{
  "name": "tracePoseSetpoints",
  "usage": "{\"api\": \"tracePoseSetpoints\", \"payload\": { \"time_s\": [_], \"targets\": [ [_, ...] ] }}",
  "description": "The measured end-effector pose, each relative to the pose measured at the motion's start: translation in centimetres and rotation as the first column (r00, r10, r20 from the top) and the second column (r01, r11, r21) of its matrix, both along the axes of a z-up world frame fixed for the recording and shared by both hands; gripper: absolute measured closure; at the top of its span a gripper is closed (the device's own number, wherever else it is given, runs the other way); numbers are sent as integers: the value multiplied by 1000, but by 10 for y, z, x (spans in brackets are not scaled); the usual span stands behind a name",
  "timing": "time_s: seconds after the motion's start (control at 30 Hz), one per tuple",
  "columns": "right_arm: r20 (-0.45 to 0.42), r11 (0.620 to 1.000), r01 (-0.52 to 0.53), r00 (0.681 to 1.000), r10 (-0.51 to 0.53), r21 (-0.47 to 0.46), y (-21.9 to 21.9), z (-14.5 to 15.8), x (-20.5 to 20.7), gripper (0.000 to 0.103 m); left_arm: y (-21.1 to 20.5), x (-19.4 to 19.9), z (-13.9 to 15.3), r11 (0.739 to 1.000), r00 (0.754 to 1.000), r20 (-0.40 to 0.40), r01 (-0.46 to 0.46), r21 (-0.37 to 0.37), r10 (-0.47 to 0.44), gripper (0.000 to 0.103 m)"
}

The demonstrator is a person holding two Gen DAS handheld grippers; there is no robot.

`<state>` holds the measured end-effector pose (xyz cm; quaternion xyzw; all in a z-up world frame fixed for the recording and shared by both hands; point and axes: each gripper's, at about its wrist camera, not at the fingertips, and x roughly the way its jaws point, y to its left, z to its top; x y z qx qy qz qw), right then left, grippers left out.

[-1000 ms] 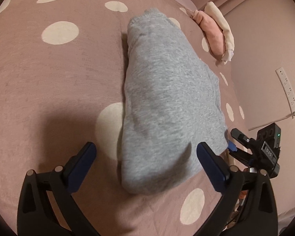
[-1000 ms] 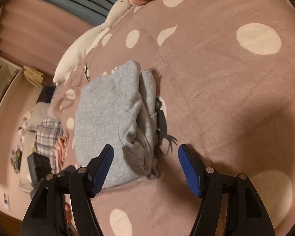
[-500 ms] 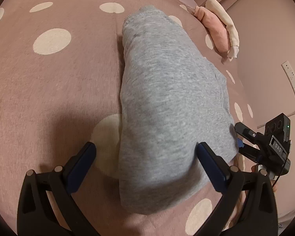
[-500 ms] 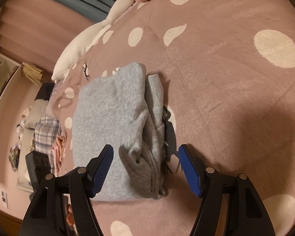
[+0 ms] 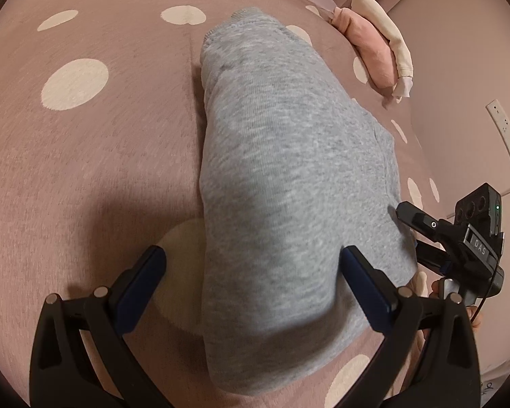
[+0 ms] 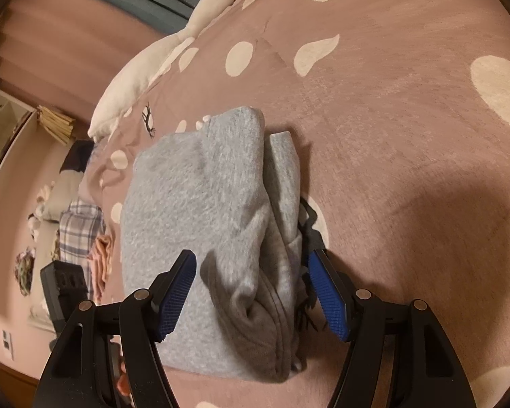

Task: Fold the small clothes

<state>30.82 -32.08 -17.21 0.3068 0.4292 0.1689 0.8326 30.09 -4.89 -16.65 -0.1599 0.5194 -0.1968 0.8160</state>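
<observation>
From the left wrist camera we see our left gripper (image 5: pixel 251 272) with its jaws standing wide apart, nothing pressed between the blue pads. The folded grey garment (image 5: pixel 289 176) lies on the bed (image 5: pixel 95 156), whose cover is dusty pink with cream spots. The near end of the garment sits between the two fingers: the left finger (image 5: pixel 142 282) stands clear of it over a cream spot, while the right finger (image 5: pixel 363 278) is over the garment's right part, though we cannot tell whether it touches the cloth. The garment runs away from us towards the far side of the bed. Further right, our right gripper (image 5: pixel 425 234) shows at the garment's right edge, a hand (image 5: pixel 472 309) partly visible behind it. A pink and cream cushion (image 5: pixel 380 51) lies at the bed's far right corner, well apart from the garment.

From the right wrist camera, the left gripper's black body (image 6: pixel 64 289) appears at the far left, beside the garment's edge. The garment (image 6: pixel 200 210) lies flat, with bunched folds and a dark cord along its right side. Our right gripper (image 6: pixel 251 289) is open too, its fingers straddling the near right corner of the garment: the left pad (image 6: pixel 176 295) hangs over the flat grey cloth, the right pad (image 6: pixel 329 295) just beside the cord, and the bunched folds lie between them, not clamped. A white plush goose (image 6: pixel 153 68) lies near the far edge of the bed.
</observation>
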Motion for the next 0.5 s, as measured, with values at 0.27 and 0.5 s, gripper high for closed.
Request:
{"api": "tracePoseSetpoints", "payload": {
  "time_s": [0.27,0.5],
  "targets": [
    [2,1000,1,1000,-1,6,4,-1,8,35,-1,3,0,1000,1000,8,4,3,-4,0],
    [4,1000,1,1000,-2,7,6,0,10,35,-2,3,-1,1000,1000,10,6,6,-6,0]
  ]
}}
